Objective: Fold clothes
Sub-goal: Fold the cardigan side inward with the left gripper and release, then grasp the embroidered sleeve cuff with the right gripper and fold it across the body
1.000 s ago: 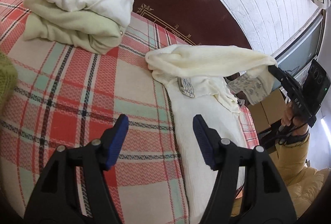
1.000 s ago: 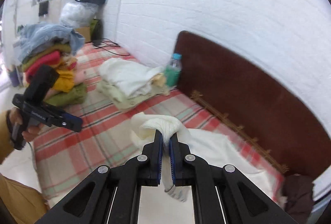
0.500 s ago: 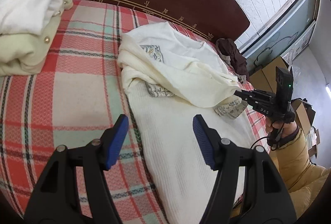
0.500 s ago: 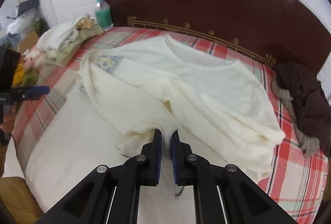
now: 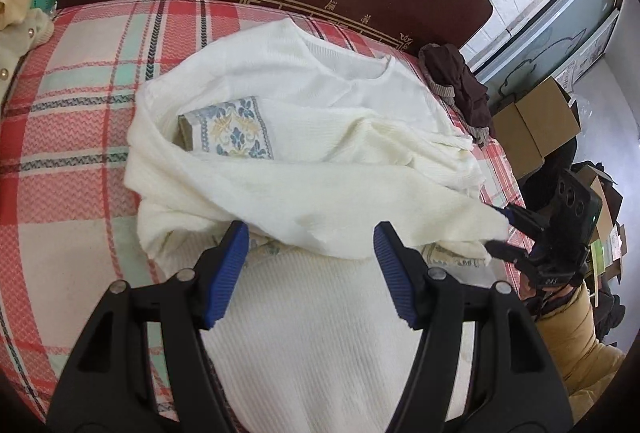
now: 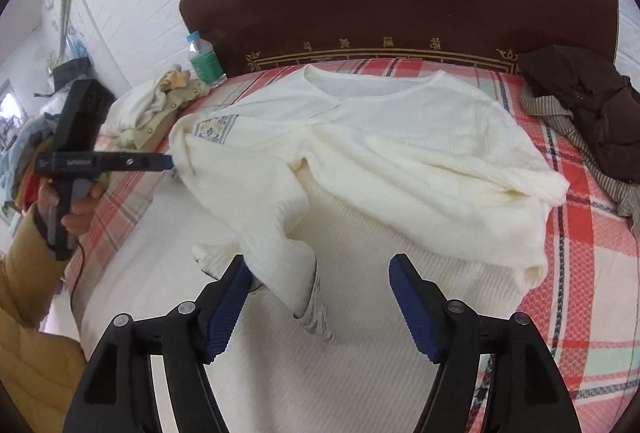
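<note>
The cream ribbed-knit sweater (image 6: 400, 161) looks soft and matt, with a woven blue-and-gold floral cuff (image 5: 230, 129). Under it lies a coarse-woven red, white and green plaid bedcover (image 5: 80, 81). The far dark brown wooden headboard (image 6: 400, 5) is smooth and glossy with gilt trim. Both grippers are matt black plastic with ridged blue pads (image 6: 412, 309).
</note>
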Tool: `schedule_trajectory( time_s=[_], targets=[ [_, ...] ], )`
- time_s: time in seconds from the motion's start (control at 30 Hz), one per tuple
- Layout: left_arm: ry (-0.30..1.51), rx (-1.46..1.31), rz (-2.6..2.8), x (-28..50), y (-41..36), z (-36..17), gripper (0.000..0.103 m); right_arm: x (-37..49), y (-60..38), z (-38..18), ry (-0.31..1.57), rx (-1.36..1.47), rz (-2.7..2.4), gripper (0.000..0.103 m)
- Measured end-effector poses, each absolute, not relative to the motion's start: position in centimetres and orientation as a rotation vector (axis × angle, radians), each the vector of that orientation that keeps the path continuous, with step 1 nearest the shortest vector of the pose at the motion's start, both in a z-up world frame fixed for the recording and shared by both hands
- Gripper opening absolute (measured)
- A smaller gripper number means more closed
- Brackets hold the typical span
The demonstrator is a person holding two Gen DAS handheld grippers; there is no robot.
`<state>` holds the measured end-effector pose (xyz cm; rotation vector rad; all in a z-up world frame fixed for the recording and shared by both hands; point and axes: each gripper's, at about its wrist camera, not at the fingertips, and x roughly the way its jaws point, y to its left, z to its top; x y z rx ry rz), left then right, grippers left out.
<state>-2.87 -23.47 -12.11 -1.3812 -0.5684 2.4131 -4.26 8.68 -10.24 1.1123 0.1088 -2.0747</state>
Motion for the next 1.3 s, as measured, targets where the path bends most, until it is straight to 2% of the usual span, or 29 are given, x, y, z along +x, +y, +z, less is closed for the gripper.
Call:
schedule_trajectory(
  time_s=[0.2, 0.37, 0.43, 0.5, 0.57, 0.6, 0.67, 0.8, 0.93, 1.03, 1.07, 1.13, 1.17, 1.2, 1.23, 1.27, 1.3],
  targets=[
    [-0.602, -1.389, 2.395, -4.0, -23.0, -11.9, 0.066, -2.6, 8.2, -10.8, 0.143, 1.041, -2.019, 0.072],
    [-0.576, -1.413, 2.405, -4.5, -22.5, -12.1, 0.066, -0.2, 8.2, -9.8, 0.297, 0.937, -2.028, 0.072],
    [-0.565, -1.422, 2.409, -4.7, -22.3, -12.2, 0.053, 0.5, 8.0, -9.8, 0.356, 0.906, -2.041, 0.070],
    [-0.534, -1.477, 2.407, -5.2, -21.9, -12.7, 0.022, 0.3, 7.3, -10.0, 0.387, 0.903, -2.030, 0.053],
    [-0.537, -1.497, 2.410, -5.5, -21.7, -12.8, 0.014, -0.4, 6.5, -10.3, 0.420, 0.928, -2.013, 0.019],
    [-0.540, -1.506, 2.410, -5.7, -21.7, -12.8, 0.014, -0.8, 6.1, -10.5, 0.447, 0.955, -2.003, 0.009],
    [-0.589, -1.480, 2.394, -5.8, -22.2, -12.1, 0.014, -1.5, 6.3, -9.9, 0.423, 0.978, -1.978, 0.007],
    [-0.680, -1.440, 2.361, -6.4, -23.2, -10.3, 0.014, -3.9, 9.0, -6.6, 0.215, 0.974, -1.950, 0.006],
    [-0.688, -1.473, 2.364, -8.8, -23.6, -9.3, 0.014, -7.9, 11.0, -5.5, 0.121, 1.043, -2.005, 0.005],
    [-0.587, -1.518, 2.428, -10.3, -23.2, -9.4, 0.015, -11.7, 12.3, -6.6, 0.068, 1.152, -2.073, 0.005],
    [-0.509, -1.486, 2.438, -10.0, -22.6, -9.1, 0.015, -12.6, 12.6, -7.2, 0.058, 1.186, -2.090, 0.008],
    [-0.343, -1.400, 2.455, -9.0, -21.3, -8.6, 0.018, -13.3, 12.8, -8.2, 0.064, 1.225, -2.099, 0.009],
    [-0.238, -1.345, 2.464, -8.0, -20.6, -8.3, 0.032, -12.9, 12.6, -8.4, 0.074, 1.211, -2.073, 0.015],
    [-0.123, -1.296, 2.475, -6.9, -19.8, -8.2, 0.056, -12.3, 12.5, -8.6, 0.064, 1.198, -2.040, 0.023],
    [-0.009, -1.248, 2.489, -5.8, -19.1, -8.1, 0.067, -11.6, 12.2, -8.8, 0.045, 1.195, -2.006, 0.041],
    [0.103, -1.198, 2.505, -4.7, -18.5, -8.0, 0.076, -11.0, 12.0, -9.1, 0.035, 1.198, -1.991, 0.048],
    [0.232, -1.143, 2.525, -3.5, -17.8, -8.0, 0.076, -10.5, 11.8, -9.4, 0.023, 1.204, -1.983, 0.048]
  ],
)
